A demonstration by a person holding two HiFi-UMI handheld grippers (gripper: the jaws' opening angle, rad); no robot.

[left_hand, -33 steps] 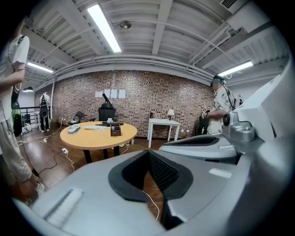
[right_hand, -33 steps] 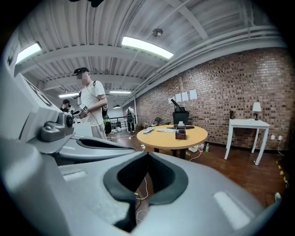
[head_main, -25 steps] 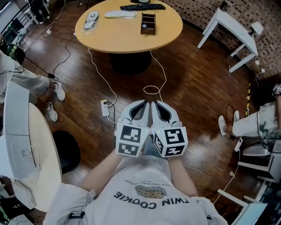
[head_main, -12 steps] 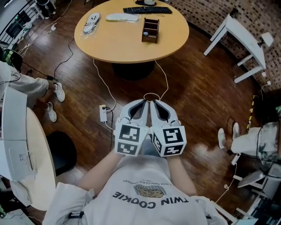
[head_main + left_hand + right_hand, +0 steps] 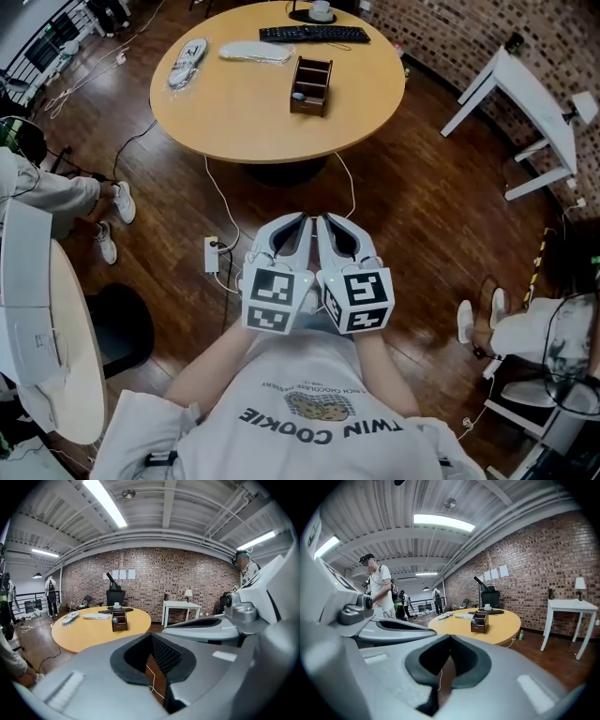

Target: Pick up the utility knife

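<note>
The round worktop [image 5: 253,112] lies far ahead, well apart from me. I cannot pick out the utility knife on it, though it may be in the wooden organiser [image 5: 310,85]. My left gripper [image 5: 306,218] and right gripper [image 5: 325,219] sit side by side, jaws closed on nothing. I expect a light, stiff, slick-handled tool, best gripped across mid-handle, clear of the blade.
</note>
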